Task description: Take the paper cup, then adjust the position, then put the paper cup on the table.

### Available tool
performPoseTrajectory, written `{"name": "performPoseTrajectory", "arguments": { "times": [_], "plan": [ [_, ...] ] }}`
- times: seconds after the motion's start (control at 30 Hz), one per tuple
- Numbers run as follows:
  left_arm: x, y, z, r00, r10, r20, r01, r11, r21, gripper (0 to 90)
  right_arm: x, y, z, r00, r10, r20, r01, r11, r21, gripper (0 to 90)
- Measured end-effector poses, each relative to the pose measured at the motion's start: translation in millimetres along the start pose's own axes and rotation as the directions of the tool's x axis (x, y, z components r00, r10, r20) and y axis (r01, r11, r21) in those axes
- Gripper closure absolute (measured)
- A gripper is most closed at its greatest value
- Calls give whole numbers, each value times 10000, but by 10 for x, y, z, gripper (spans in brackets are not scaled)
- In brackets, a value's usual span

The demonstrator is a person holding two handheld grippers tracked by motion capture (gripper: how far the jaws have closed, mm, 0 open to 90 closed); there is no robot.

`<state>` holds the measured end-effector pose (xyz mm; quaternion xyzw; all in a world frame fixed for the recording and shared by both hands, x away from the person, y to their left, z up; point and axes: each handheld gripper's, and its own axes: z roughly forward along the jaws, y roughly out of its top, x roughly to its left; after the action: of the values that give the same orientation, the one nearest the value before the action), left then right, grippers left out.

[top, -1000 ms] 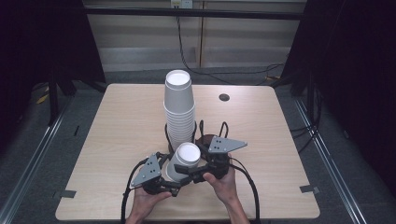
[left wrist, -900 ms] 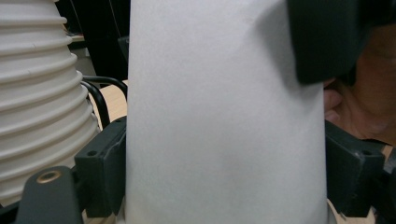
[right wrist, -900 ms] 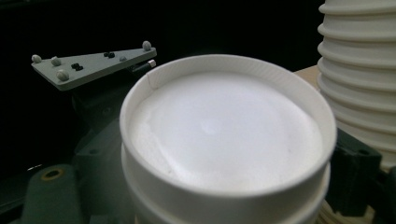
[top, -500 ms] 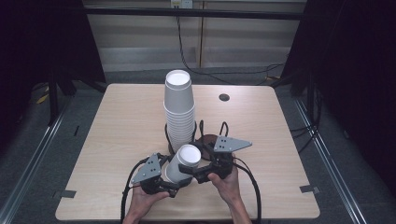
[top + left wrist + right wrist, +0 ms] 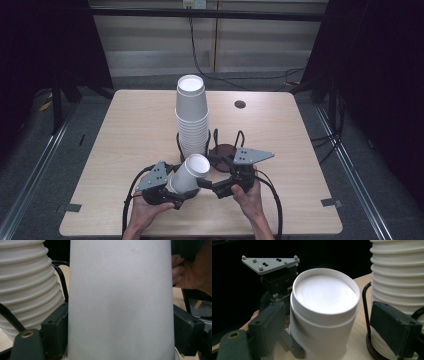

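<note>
The left hand-held gripper (image 5: 172,187) clamps the tilted paper cup (image 5: 189,173); the right hand-held gripper (image 5: 207,175) gapes beside it.

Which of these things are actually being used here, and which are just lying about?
In use: single paper cup, held by the left tool; right tool around its end; cup stack; wire holder.

Lying about: dark round spot on the table.

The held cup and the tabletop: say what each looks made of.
Held cup: likely paper, matte white, with a faint fibrous grain and a recessed base under a turned rim. Tabletop: pale wood or wood-look laminate, smooth with fine streaked grain; which one can't be told.
</note>
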<state>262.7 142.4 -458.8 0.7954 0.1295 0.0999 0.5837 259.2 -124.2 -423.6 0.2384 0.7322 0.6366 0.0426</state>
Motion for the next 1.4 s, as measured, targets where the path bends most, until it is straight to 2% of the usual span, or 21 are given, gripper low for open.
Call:
{"name": "performPoseTrajectory", "arguments": {
  "times": [0.1,0.23,0.4,0.5,0.57,0.67,0.7,0.8,0.9,0.93,1.0,1.13,1.17,1.2,1.23,1.3,1.33,1.4],
  "plan": [
    [36,9,6,10000,47,8,-47,9986,522,172,-21,12,-54,9994,137,305,-137,9999,-24,127],
    [67,33,-4,9999,155,-15,-153,9957,909,173,-23,1,-101,9992,88,381,-93,9999,134,127],
    [97,20,5,9997,115,233,-146,9907,1354,175,-37,-11,-137,9997,-125,205,119,9995,300,126],
    [106,8,28,9995,225,209,-260,9823,1853,175,-38,3,-133,9996,-189,208,176,9980,606,127],
    [110,3,36,9995,139,270,-188,9817,1893,175,-46,6,-138,9993,-276,236,256,9965,794,129],
    [114,10,38,9992,262,295,-321,9743,2232,177,-61,-15,-139,9990,-347,296,310,9926,1177,130],
    [115,14,45,9984,446,360,-520,9691,2411,178,-66,-25,-133,9989,-392,259,353,9896,1395,131],
    [97,35,89,9969,709,346,-780,9497,3031,178,-68,-37,-130,9982,-418,425,329,9806,1931,129],
    [78,76,107,9945,911,521,-1033,9374,3325,180,-78,-28,-160,9978,-512,420,407,9746,2204,129],
    [76,97,108,9931,1034,546,-1160,9276,3550,180,-79,-23,-163,9977,-546,409,436,9714,2335,129],
    [74,121,110,9920,1129,571,-1261,9202,3706,180,-76,-10,-167,9968,-685,411,552,9627,2650,130],
    [91,154,72,9911,1213,542,-1328,9160,3785,179,-70,3,-163,9949,-938,370,768,9427,3246,131],
    [88,155,69,9913,1190,565,-1316,9108,3914,179,-70,2,-154,9951,-948,299,794,9391,3344,131],
    [92,161,68,9889,1318,685,-1483,9019,4057,179,-72,0,-145,9950,-975,202,842,9322,3520,132],
    [91,161,72,9897,1263,673,-1429,9008,4101,179,-69,-2,-128,9939,-1080,215,923,9233,3728,132],
    [95,177,79,9880,1333,781,-1539,8947,4194,179,-65,-6,-101,9926,-1197,188,1025,9119,3975,134],
    [97,182,82,9884,1256,849,-1498,8956,4189,179,-63,-6,-89,9922,-1236,168,1058,9052,4116,139],
    [103,190,82,9884,1262,841,-1503,8891,4323,179,-52,-5,-66,9900,-1407,140,1202,8892,4415,143]
  ]
}}
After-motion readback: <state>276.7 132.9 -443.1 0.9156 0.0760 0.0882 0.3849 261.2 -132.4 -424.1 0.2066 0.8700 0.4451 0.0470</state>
